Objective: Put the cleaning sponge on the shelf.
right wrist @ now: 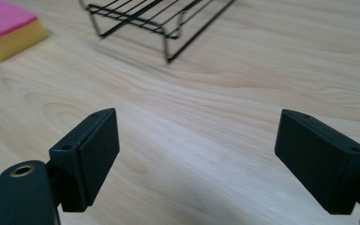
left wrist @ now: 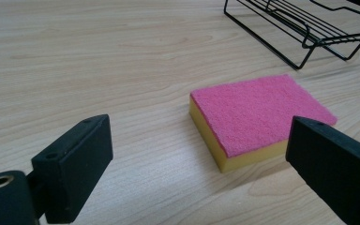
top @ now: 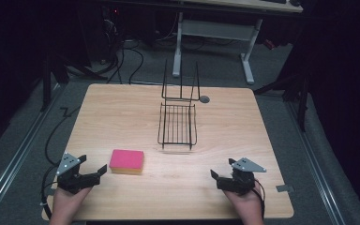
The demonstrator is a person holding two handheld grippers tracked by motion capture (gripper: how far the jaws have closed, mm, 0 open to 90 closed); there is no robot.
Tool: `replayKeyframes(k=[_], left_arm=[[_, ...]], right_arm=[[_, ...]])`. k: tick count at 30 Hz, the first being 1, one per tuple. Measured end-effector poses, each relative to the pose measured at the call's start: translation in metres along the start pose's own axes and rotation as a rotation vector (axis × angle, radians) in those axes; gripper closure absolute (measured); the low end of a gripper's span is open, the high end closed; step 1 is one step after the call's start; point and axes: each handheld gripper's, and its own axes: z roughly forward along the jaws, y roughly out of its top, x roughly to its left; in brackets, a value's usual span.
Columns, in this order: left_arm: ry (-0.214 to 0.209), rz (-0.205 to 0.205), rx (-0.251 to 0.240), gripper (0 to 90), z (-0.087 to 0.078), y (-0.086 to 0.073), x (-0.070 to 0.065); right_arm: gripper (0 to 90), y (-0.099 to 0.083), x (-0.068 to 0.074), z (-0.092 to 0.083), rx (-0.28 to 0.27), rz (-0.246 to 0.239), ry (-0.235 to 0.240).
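A pink-topped yellow sponge lies flat on the wooden table, front left of centre. My left gripper stands open just left of it, jaws wide apart; in the left gripper view the sponge lies a little ahead, between the jaw lines and nearer the right jaw. A black wire rack sits at the table's middle, its tall back frame standing at the far end. At the front right my right gripper is open over bare wood, with the rack and the sponge farther off.
The wooden table has a small grey disc near its far edge. A grey tab sticks out at the front right corner. Cables trail off the left edge. A white desk frame stands on the floor beyond.
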Motion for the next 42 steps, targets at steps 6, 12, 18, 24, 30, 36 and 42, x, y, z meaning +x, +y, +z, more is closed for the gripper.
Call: replayKeyframes(k=[6,12,18,24,30,36,42], left_arm=[[-0.024,0.012,0.006,13.0,0.002,-0.001,-0.002],[-0.021,0.013,0.008,22.4,0.005,-0.004,0.0],[-0.014,-0.005,-0.001,60.6,0.005,-0.004,0.006],[0.054,0.042,0.056,85.7,0.014,-0.003,0.003],[0.065,0.091,0.084,89.9,0.025,0.001,-0.007],[0.069,0.106,0.114,89.9,0.032,0.001,-0.008],[0.043,0.119,0.119,90.0,0.03,-0.001,-0.014]], right_arm=[[14.6,-0.004,-0.017,-0.004,-0.011,0.03,-0.036],[16.2,-0.007,-0.02,-0.001,0.001,0.031,-0.044],[18.4,-0.006,-0.017,0.0,-0.014,0.03,-0.042],[18.9,-0.007,-0.019,-0.003,-0.02,0.049,-0.039],[20.1,-0.008,-0.019,-0.007,-0.034,0.048,-0.04],[20.6,-0.009,-0.02,-0.006,-0.034,0.06,-0.036],[21.3,-0.008,-0.019,-0.003,-0.029,0.063,-0.037]])
